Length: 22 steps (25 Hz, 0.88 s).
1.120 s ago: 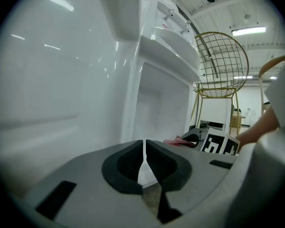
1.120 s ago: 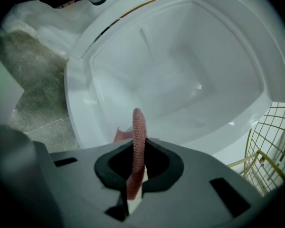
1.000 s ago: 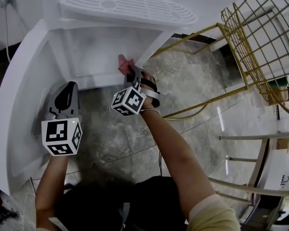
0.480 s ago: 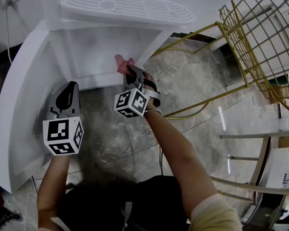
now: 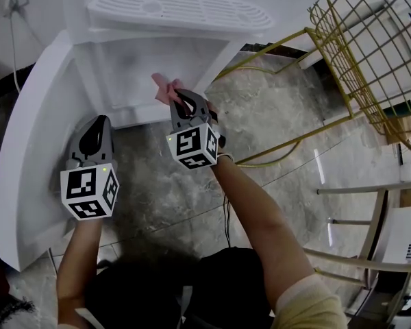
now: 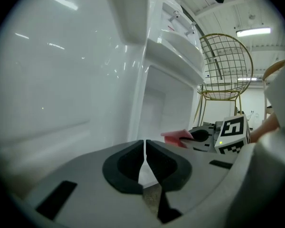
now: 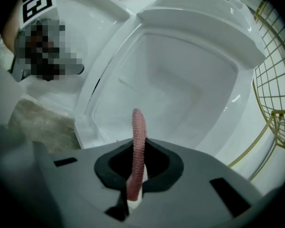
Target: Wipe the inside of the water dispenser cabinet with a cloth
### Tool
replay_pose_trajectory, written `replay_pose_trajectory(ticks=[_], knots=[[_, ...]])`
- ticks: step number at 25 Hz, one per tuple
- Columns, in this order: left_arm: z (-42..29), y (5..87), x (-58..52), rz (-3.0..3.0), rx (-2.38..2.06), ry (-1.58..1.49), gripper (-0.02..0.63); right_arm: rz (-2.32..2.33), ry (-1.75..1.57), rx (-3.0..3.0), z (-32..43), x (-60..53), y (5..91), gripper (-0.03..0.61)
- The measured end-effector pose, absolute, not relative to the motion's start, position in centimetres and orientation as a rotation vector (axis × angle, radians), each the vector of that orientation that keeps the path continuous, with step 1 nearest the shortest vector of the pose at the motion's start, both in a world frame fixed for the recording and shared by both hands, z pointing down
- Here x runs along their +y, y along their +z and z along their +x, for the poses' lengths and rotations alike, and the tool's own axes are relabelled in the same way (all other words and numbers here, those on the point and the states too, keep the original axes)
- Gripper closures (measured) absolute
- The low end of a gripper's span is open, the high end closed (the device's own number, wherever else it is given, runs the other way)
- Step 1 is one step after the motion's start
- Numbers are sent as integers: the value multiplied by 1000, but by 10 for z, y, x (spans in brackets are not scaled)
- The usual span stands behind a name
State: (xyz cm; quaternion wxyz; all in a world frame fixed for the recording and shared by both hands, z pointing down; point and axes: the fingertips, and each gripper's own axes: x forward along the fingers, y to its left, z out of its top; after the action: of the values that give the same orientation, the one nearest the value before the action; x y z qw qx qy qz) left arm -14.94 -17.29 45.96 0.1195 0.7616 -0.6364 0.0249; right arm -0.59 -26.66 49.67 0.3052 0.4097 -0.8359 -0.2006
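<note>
1. Right gripper (image 5: 177, 103): the jaws are clamped on a pink cloth (image 5: 161, 86). In the right gripper view the cloth (image 7: 137, 141) stands edge-on between the pads and sticks up past the tips.
2. Cloth position: it is at the front of the cabinet (image 5: 157, 64) opening, over the lower front edge. I can't tell if it touches the cabinet surface.
3. Right arm: the forearm runs up from lower right and reaches forward. The gripper is aimed into the cabinet, with its marker cube toward the person. The right gripper view looks straight into the white interior (image 7: 180, 75).
4. Left gripper (image 5: 94, 130): the jaws are closed together with nothing between them. The left gripper view shows only a thin slit between the pads (image 6: 133, 163).
5. Left arm: the forearm comes straight up from lower left. The gripper is held low, just beside the inner face of the open door (image 5: 24, 149) and left of the cabinet opening. It is near the right gripper but apart from it.
6. The left gripper view shows the right gripper (image 6: 206, 137) and the cloth (image 6: 175, 137) off to its right, in front of the opening.
7. Surroundings: a white drip tray (image 5: 178, 9) sits above the cabinet. A gold wire chair (image 5: 370, 53) stands to the right on a grey stone floor (image 5: 164, 184).
</note>
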Motion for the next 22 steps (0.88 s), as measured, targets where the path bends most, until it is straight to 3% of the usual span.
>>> replay_pose_trajectory(ticks=[14, 22], knots=[[-151, 461, -172, 2226, -1864, 96, 598, 872, -509, -2338, -22, -259, 478, 551], [-148, 464, -171, 2229, -1858, 119, 598, 848, -298, -2513, -38, -228, 498, 551]])
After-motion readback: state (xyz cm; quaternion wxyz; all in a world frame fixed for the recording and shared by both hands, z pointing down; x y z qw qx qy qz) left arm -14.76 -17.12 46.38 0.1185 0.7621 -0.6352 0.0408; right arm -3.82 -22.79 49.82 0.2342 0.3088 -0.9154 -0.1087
